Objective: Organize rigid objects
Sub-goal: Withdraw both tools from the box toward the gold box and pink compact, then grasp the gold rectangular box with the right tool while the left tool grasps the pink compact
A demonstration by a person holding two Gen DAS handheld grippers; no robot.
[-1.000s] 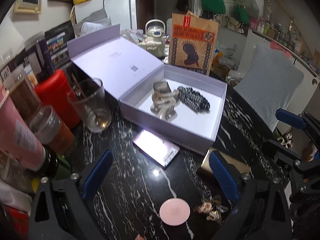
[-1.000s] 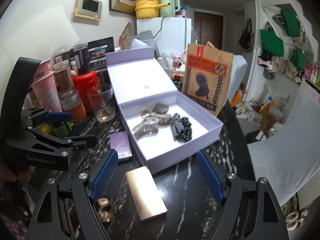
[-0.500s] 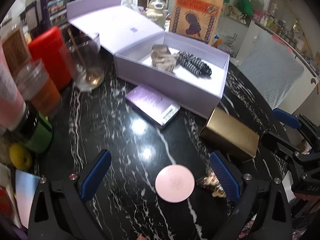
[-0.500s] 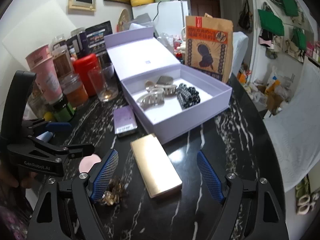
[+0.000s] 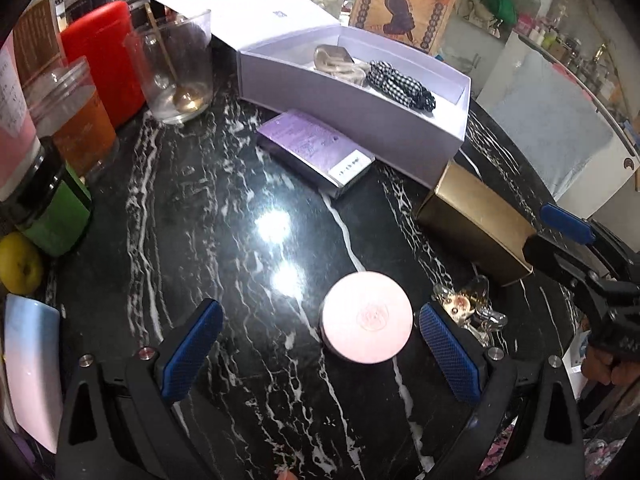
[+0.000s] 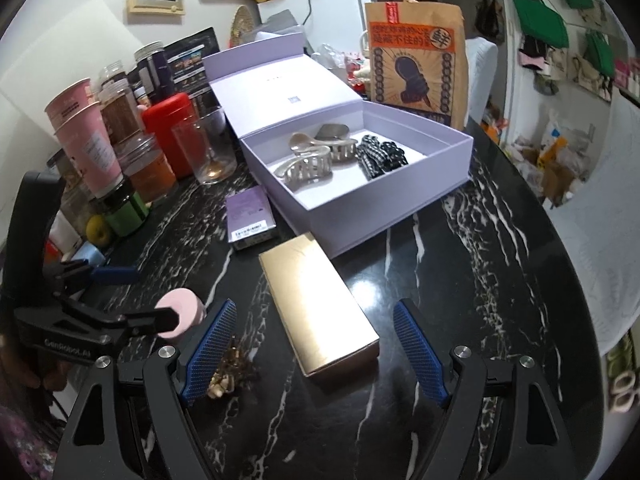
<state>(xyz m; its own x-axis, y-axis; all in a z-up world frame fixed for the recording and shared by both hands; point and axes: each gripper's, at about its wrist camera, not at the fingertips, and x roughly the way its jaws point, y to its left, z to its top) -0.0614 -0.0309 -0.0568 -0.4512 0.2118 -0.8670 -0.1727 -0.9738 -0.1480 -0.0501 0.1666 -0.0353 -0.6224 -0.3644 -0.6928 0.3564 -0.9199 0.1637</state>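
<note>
Black marble table [image 6: 500,280], white fridge [image 6: 332,8], green bags [image 6: 540,20] on wall.

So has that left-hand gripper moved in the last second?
Yes. The left gripper has come down toward the black marble table; its open jaws now flank the round pink case.

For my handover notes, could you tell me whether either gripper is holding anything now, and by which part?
Nothing is held. The left gripper and right gripper both have open jaws above the table.
</note>
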